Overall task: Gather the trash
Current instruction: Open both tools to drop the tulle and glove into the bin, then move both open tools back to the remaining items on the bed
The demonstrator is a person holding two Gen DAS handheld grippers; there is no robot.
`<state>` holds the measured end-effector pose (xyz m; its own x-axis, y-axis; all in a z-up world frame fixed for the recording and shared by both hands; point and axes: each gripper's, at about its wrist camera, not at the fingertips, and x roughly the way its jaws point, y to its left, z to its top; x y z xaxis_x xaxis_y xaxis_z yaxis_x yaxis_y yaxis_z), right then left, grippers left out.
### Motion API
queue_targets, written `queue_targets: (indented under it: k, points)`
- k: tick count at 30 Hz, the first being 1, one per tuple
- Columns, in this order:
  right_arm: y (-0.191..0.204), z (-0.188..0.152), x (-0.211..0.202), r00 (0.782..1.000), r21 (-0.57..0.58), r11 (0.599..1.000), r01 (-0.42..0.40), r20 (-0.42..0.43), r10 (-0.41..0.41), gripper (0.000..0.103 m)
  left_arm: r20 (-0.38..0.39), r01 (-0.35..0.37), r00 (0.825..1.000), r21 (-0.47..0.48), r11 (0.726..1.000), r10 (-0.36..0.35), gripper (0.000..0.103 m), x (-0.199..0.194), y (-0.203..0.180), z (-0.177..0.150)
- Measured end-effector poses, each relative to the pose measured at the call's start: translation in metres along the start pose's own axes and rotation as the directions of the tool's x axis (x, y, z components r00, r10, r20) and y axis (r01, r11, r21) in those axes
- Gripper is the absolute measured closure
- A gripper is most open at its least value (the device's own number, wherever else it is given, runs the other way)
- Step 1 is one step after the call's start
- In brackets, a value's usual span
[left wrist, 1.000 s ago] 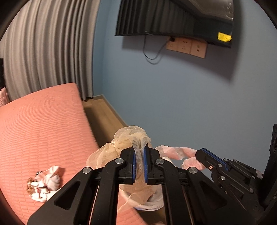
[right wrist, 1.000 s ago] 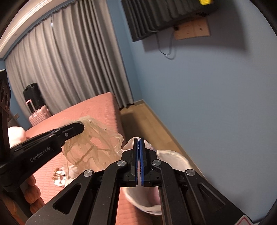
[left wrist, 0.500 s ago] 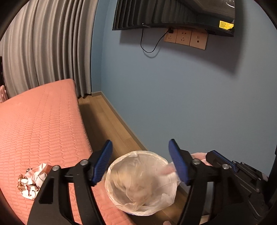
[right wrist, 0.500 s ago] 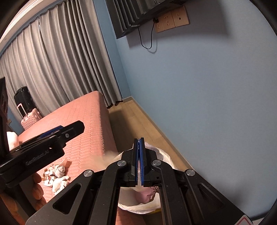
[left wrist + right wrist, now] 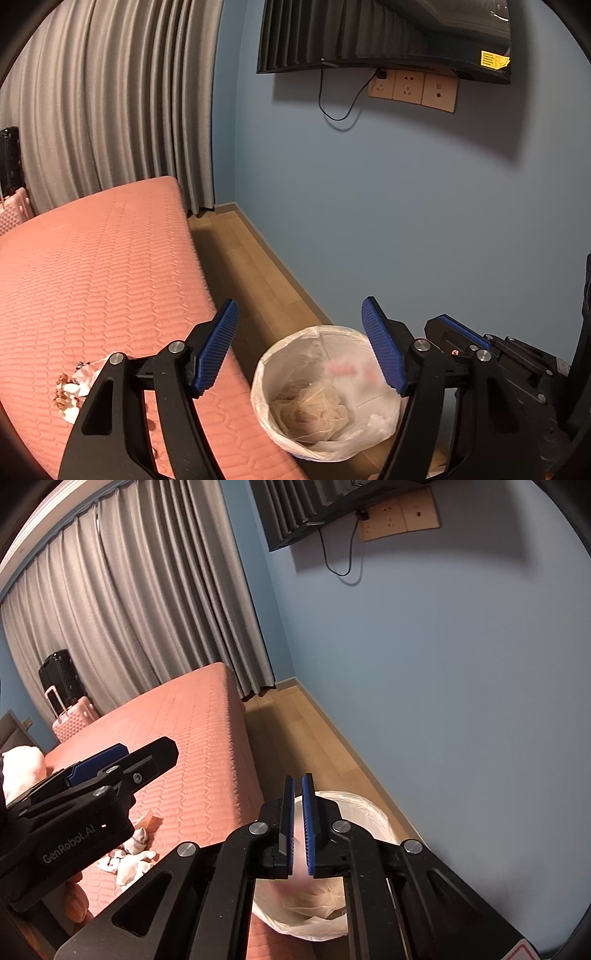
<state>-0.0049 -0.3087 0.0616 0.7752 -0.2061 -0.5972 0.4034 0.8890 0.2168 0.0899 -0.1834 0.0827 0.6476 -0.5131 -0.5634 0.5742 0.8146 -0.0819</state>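
Nearest the cameras, the left tongs [image 5: 300, 347] stood wide apart with nothing between their blue pads, held above the bin [image 5: 325, 395] that sat on the wooden floor [image 5: 255, 273] just beside the near corner of the bed [image 5: 92, 266]. The right tongs [image 5: 298, 823] were parted only by a narrow slit; a pink blur showed in that gap and just below it, and whether they were pinching that pink piece or it was loose and falling could not be told. The bin was lined with a clear plastic bag [image 5: 376, 421], and at its bottom lay a crumpled beige net [image 5: 314, 406], so that item of trash seemed already collected; a faint pinkish smear near the bin's right inner wall in the left view might have been the same pink piece on its way in. What seemed to be left was on the bed: a small heap of crumpled white paper and brown scraps [image 5: 74, 387] lay near the bed's near edge, apart from the bin and touched by neither tongs. Farther off, the rest of the pink quilted bed surface looked bare up to its far end by the grey curtain [image 5: 110, 110], where a pink suitcase [image 5: 72, 716] and a black suitcase [image 5: 59, 672] stood. Judged from this, the task looked partly done, with the heap on the bed still to be picked up and dropped in the bin.
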Motion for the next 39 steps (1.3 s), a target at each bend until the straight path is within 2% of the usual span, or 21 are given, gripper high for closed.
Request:
queue_targets:
  k: [2, 4, 15, 24, 28, 31, 39]
  points:
    - [0.005, 0.002, 0.0, 1.0, -0.002, 1.0, -0.01, 0.004, 0.01, 0.082, 0.001, -0.009, 1.0, -0.001, 1.0, 0.009, 0.035, -0.001, 0.003, 0.0]
    - [0.009, 0.002, -0.004, 1.0, -0.007, 1.0, -0.01, 0.017, 0.01, 0.078, 0.006, -0.018, 1.0, -0.013, 1.0, 0.018, 0.033, -0.003, 0.007, 0.0]
    - [0.037, 0.002, -0.021, 1.0, -0.043, 0.999, -0.002, 0.011, 0.003, 0.068, 0.02, -0.052, 0.998, -0.069, 0.996, 0.053, 0.032, -0.024, 0.036, -0.006]
    - [0.07, -0.009, -0.024, 0.999, -0.081, 0.996, -0.039, -0.013, 0.038, 0.059, 0.014, -0.098, 0.995, -0.115, 0.989, 0.1, 0.032, -0.042, 0.07, -0.016]
    - [0.087, -0.015, -0.024, 0.998, -0.105, 0.993, -0.055, -0.024, 0.053, 0.055, 0.01, -0.132, 0.991, -0.127, 0.983, 0.135, 0.031, -0.049, 0.083, -0.023]
    - [0.098, -0.02, -0.025, 0.997, -0.12, 0.99, -0.07, -0.03, 0.066, 0.053, 0.005, -0.153, 0.988, -0.147, 0.977, 0.156, 0.025, -0.055, 0.094, -0.03]
    - [0.132, -0.038, -0.026, 0.994, -0.156, 0.983, -0.1, -0.052, 0.093, 0.047, -0.025, -0.215, 0.976, -0.205, 0.955, 0.214, 0.025, -0.066, 0.129, -0.051]
